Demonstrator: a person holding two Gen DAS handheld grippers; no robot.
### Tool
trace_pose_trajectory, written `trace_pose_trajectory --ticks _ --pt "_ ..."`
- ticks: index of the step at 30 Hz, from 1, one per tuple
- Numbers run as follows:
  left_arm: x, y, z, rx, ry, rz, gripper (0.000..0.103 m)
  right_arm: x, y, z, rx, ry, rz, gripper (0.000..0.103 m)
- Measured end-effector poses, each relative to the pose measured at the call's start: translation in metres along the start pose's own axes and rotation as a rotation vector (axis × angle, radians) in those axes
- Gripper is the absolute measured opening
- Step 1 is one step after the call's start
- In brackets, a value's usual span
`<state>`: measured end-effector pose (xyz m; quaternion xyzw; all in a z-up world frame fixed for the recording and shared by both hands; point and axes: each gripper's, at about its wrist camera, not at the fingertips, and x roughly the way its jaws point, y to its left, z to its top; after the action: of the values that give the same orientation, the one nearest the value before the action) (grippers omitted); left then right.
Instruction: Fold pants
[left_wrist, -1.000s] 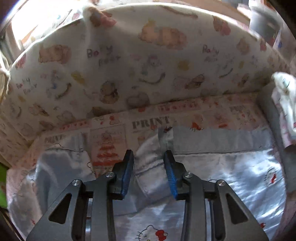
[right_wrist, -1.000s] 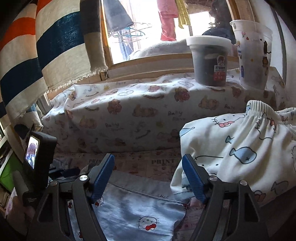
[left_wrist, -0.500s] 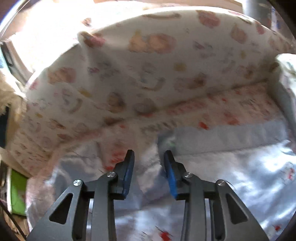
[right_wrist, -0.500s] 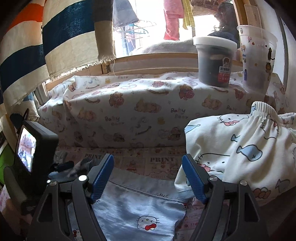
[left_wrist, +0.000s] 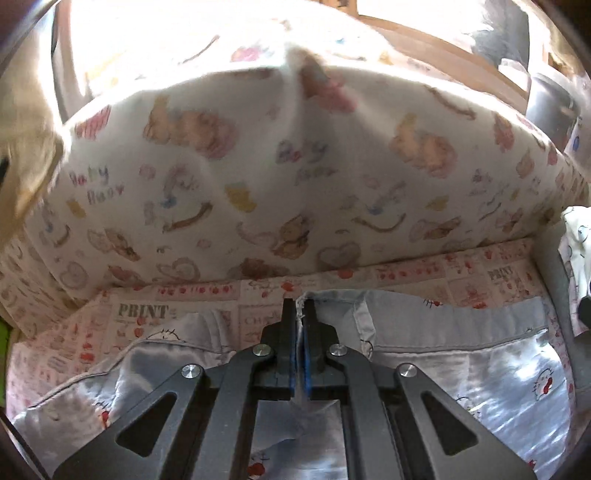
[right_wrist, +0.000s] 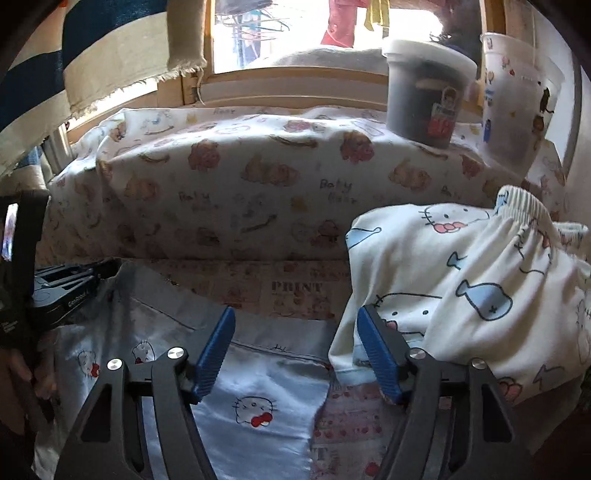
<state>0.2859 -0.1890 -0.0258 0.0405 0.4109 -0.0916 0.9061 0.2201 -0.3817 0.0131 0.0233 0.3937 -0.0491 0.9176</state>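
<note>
Left tongs (left_wrist: 300, 317) are clenched tight on a pinch of the light-blue pants (left_wrist: 461, 365), right at the waistband edge, fabric caught between the blue pads. The pants lie spread on the printed sheet (left_wrist: 207, 295), filling the view from eight to four o'clock. Right tongs (right_wrist: 295, 332) are closing above the pants (right_wrist: 255, 402), nothing between them. White folded pants (right_wrist: 461, 288) sit at three o'clock.

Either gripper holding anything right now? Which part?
Left gripper pinches the light blue pants at the waistband edge. Right gripper holds nothing, jaws closing.
</note>
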Motion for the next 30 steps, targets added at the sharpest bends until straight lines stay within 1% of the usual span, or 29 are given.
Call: trace_pose_trajectory --ticks 2,3,5,6,8,10,11,12,13,14,16,17,18,19,22,24,25,27,29,30 --pt "0.009 0.008 -0.005 -0.002 0.030 -0.004 0.003 0.002 -0.003 0.000 0.016 0.021 0.032 0.065" --pt "0.012 0.007 -0.005 0.000 0.027 -0.012 0.003 0.005 -0.003 -0.001 0.016 0.042 0.039 0.062" --pt "0.009 0.006 -0.004 -0.009 0.012 -0.020 0.003 0.012 0.000 -0.002 -0.001 0.086 0.036 0.053" --pt "0.010 0.008 -0.006 -0.014 0.008 -0.029 0.003 0.016 0.003 -0.002 -0.011 0.104 0.041 0.051" --pt "0.009 0.009 -0.007 -0.019 -0.001 -0.045 0.003 0.023 0.010 -0.002 -0.022 0.140 0.063 0.050" --pt "0.007 0.009 -0.008 -0.023 -0.009 -0.049 0.003 0.032 0.019 0.002 -0.049 0.170 0.054 0.049" --pt "0.005 0.007 -0.009 -0.024 -0.010 -0.051 0.003 0.038 0.025 0.005 -0.080 0.180 0.027 0.049" --pt "0.006 0.009 -0.010 -0.024 -0.007 -0.058 0.003 0.045 0.029 0.009 -0.103 0.200 -0.031 0.048" --pt "0.008 0.014 -0.011 -0.031 -0.001 -0.069 0.003 0.052 0.030 0.012 -0.098 0.228 -0.085 0.044" --pt "0.009 0.019 -0.020 -0.045 0.001 -0.084 0.003 0.059 0.026 0.014 -0.072 0.261 -0.122 0.040" --pt "0.012 0.031 -0.020 -0.089 0.011 -0.122 0.003 0.072 0.012 0.016 0.004 0.313 -0.160 0.037" --pt "0.020 0.042 -0.019 -0.105 0.017 -0.141 0.003 0.076 0.009 0.016 0.007 0.322 -0.183 0.032" --pt "0.021 0.046 -0.018 -0.119 0.022 -0.159 0.003 0.081 0.007 0.015 -0.007 0.336 -0.219 0.029" --pt "0.023 0.050 -0.018 -0.122 0.023 -0.168 0.003 0.087 0.007 0.014 -0.025 0.352 -0.231 0.026" --pt "0.021 0.057 -0.018 -0.116 0.021 -0.172 0.003 0.085 0.004 0.016 0.001 0.359 -0.193 0.025" --pt "0.023 0.062 -0.020 -0.107 0.015 -0.165 0.003 0.083 0.000 0.015 0.009 0.362 -0.180 0.015" --pt "0.020 0.063 -0.017 -0.102 0.017 -0.163 0.003 0.084 -0.002 0.014 0.009 0.365 -0.166 0.005" --pt "0.016 0.062 -0.016 -0.113 0.017 -0.166 0.003 0.080 -0.004 0.011 -0.010 0.321 -0.117 0.002" --pt "0.012 0.063 -0.014 -0.127 0.002 -0.179 0.003 0.075 -0.007 0.010 -0.029 0.281 -0.146 0.001" --pt "0.015 0.052 -0.015 -0.129 -0.014 -0.180 0.003 0.072 -0.006 0.010 -0.037 0.259 -0.168 0.001"
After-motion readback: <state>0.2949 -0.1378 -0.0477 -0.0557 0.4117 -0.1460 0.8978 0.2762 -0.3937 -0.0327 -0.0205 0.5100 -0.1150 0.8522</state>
